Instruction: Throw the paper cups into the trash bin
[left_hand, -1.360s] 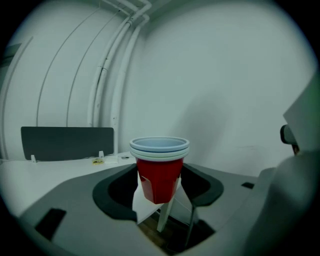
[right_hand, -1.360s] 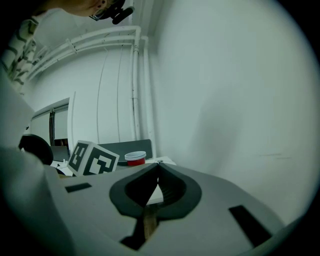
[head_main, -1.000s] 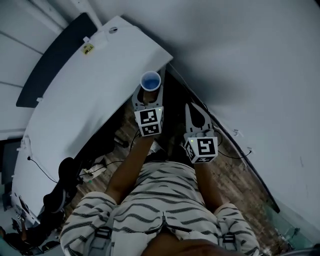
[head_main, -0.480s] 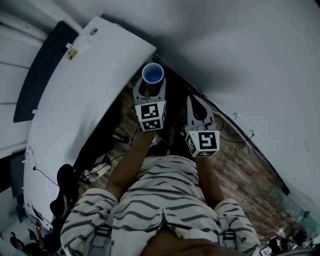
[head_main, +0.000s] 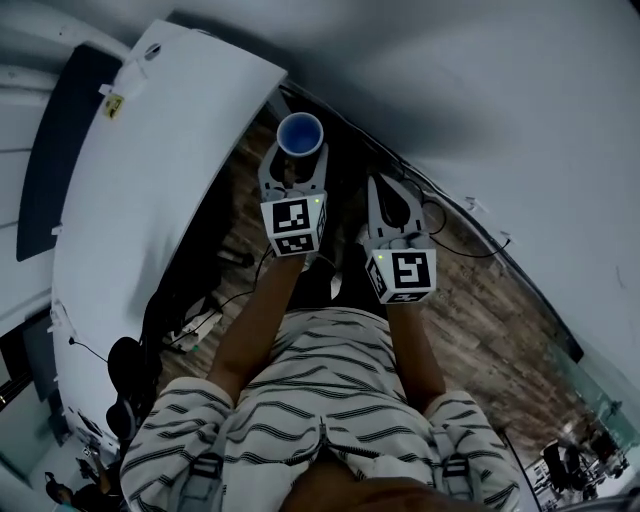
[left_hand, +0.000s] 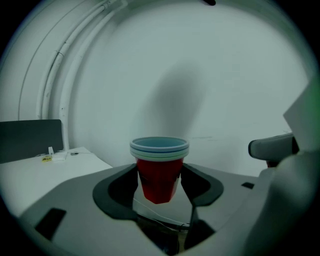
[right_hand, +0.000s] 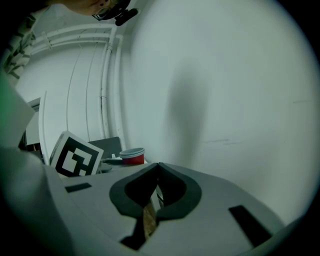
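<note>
Left of the paper cups (left_hand: 159, 172), the counter (left_hand: 40, 172) — its yellow label (left_hand: 46, 159) unreadable — slips behind the left hand-held gripper (left_hand: 160, 182); cup count, perhaps three, unclear.

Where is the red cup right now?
In the head view, the red cup sits upright, clamped by the left gripper, beside the edge of the white table and left of the shut right gripper.
</note>
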